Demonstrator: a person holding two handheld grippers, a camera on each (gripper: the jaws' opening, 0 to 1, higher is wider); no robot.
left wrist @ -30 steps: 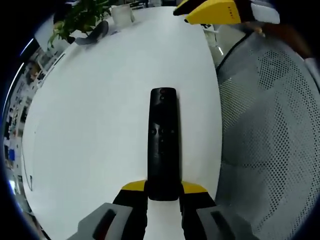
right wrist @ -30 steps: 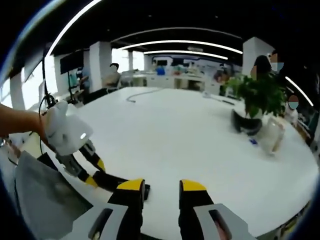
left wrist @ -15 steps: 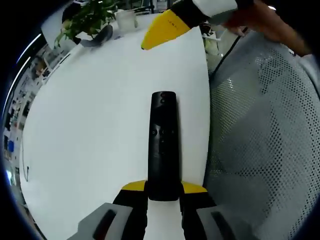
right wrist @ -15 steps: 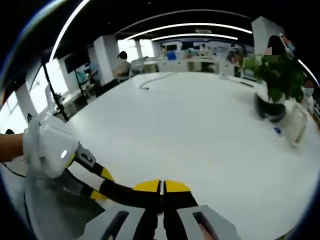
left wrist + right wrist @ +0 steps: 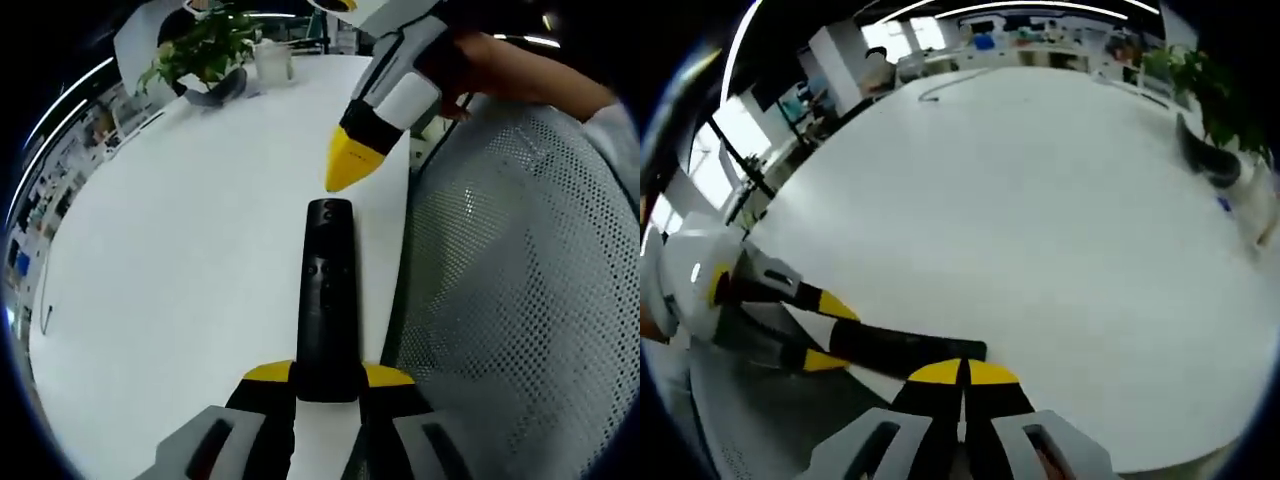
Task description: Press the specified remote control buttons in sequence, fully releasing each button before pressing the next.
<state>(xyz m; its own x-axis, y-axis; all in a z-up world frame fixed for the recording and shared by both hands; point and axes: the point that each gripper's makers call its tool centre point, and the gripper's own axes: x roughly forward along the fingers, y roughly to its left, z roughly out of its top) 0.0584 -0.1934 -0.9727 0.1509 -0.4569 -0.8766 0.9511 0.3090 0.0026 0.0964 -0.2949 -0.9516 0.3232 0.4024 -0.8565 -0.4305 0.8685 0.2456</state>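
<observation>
On white table, remote lengthwise in left gripper, pointing away

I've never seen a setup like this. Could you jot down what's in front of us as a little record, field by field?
Surface: white table
Main object: black remote control, lying near the table's edge
Left gripper: shut on the remote control's near end
Right gripper: jaws shut, yellow tips poised just above the remote's far end; contact cannot be told
Beside the table: grey mesh chair
Far end of the table: potted plant and a clear container
Person: a hand holding the right gripper
</observation>
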